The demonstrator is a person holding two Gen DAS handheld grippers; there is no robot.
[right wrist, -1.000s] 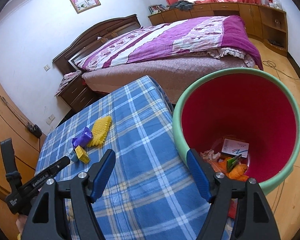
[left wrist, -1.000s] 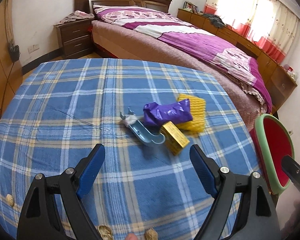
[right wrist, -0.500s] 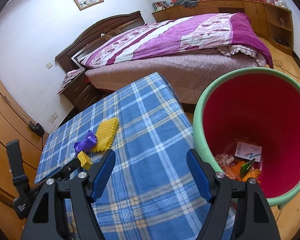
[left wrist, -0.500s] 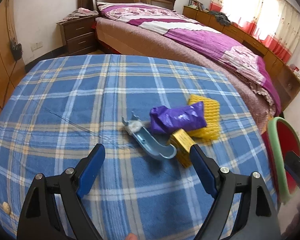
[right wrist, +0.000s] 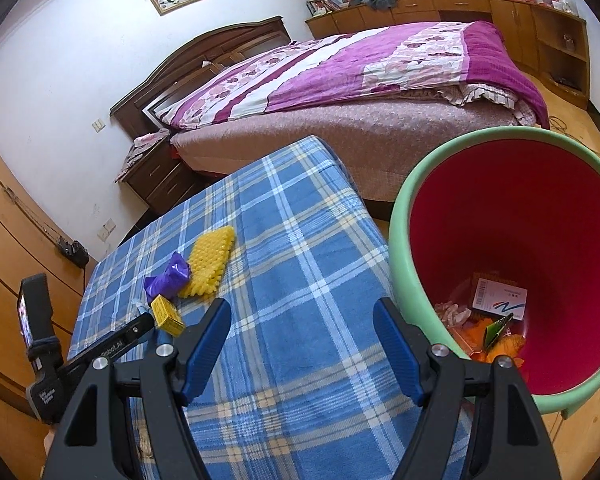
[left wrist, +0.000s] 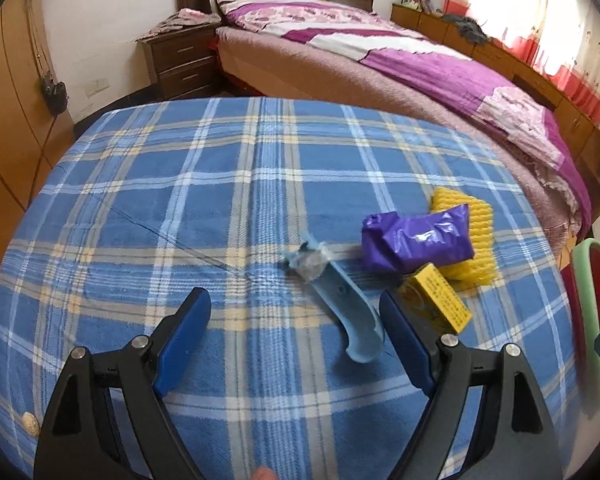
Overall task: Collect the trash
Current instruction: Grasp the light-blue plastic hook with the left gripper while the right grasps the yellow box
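Both tools are spread and hold nothing. The left tool [left wrist: 294, 328] hangs over a pale blue curved plastic piece [left wrist: 342, 308] on the blue checked tabletop [left wrist: 180, 208]; its right finger [left wrist: 406, 350] hides the piece's edge (a crumpled clear scrap covers its far end). The right tool [right wrist: 302, 338] is beside a red bin with a green rim [right wrist: 404, 216], cut off at the frame.

The near and left cloth [left wrist: 148, 216] lies bare, while the scoop [left wrist: 342, 300], box [left wrist: 436, 304], bag [left wrist: 416, 240] and sponge [left wrist: 478, 236] crowd the right, bin [right wrist: 404, 216] beyond.

In the left wrist view the bin [left wrist: 584, 280] is cut off at the right edge. The print on the yellow box [left wrist: 436, 300] is too small to read. The purple bag [left wrist: 416, 240] hides part of the yellow mesh [left wrist: 480, 216].
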